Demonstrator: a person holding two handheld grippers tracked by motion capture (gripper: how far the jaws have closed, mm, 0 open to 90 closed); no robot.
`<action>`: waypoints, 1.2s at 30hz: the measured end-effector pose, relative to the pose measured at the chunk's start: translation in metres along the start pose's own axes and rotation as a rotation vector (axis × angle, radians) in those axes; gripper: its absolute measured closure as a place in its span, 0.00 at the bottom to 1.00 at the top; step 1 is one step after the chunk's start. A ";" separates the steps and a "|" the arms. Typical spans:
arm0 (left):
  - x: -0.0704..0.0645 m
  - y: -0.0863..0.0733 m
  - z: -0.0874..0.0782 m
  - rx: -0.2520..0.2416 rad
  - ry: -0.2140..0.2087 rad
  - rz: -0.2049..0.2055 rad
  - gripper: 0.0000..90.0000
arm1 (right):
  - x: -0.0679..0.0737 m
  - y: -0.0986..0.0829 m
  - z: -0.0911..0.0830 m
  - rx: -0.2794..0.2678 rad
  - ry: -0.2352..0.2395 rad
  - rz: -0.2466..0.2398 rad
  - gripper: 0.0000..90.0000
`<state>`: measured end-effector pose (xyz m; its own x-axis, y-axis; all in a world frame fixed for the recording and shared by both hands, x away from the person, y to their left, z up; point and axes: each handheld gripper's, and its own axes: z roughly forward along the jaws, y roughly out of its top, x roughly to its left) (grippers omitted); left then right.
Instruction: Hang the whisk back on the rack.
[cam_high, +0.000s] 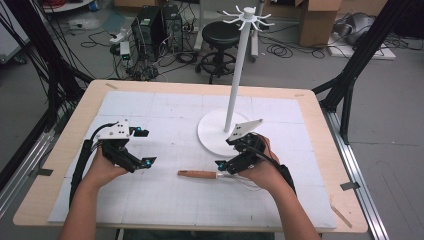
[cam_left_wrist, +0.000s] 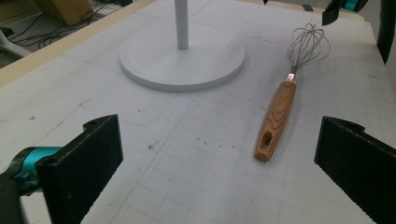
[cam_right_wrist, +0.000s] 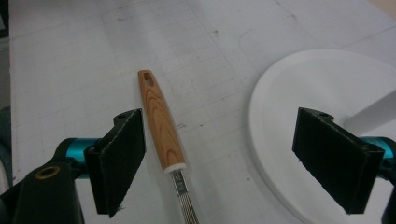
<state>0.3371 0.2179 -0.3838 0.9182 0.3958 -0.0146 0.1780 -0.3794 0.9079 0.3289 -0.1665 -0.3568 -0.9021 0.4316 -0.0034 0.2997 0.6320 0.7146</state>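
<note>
whisk (cam_high: 200, 174) lies flat on the table (cam_high: 150, 200), just before the stand's base (cam_high: 210, 135), right gripper (cam_high: 227, 167) over its wire end. left gripper (cam_left_wrist: 219, 163) view: jaws wide, empty, whisk ahead. right gripper view: jaws wide, empty, the wooden handle (cam_right_wrist: 159, 123) between them. likely the reach before grasping; next, lower and close on the handle.

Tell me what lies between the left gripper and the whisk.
Nothing: in the left gripper view, bare white mat runs from the open left gripper to the whisk; the stand sits off to one side.
</note>
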 end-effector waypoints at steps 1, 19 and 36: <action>0.000 0.000 0.000 0.000 -0.001 0.000 0.02 | 0.000 0.000 0.000 0.000 0.000 0.000 0.18; 0.000 0.000 0.002 0.009 -0.003 0.001 0.02 | 0.007 0.012 0.038 0.179 0.109 -0.055 0.38; 0.000 -0.001 0.005 0.019 -0.010 0.004 0.02 | 0.014 0.013 0.075 0.372 0.172 -0.082 0.56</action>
<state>0.3388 0.2145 -0.3865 0.9223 0.3862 -0.0148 0.1807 -0.3973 0.8997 0.3435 -0.1044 -0.3999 -0.9569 0.2763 0.0899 0.2881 0.8627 0.4155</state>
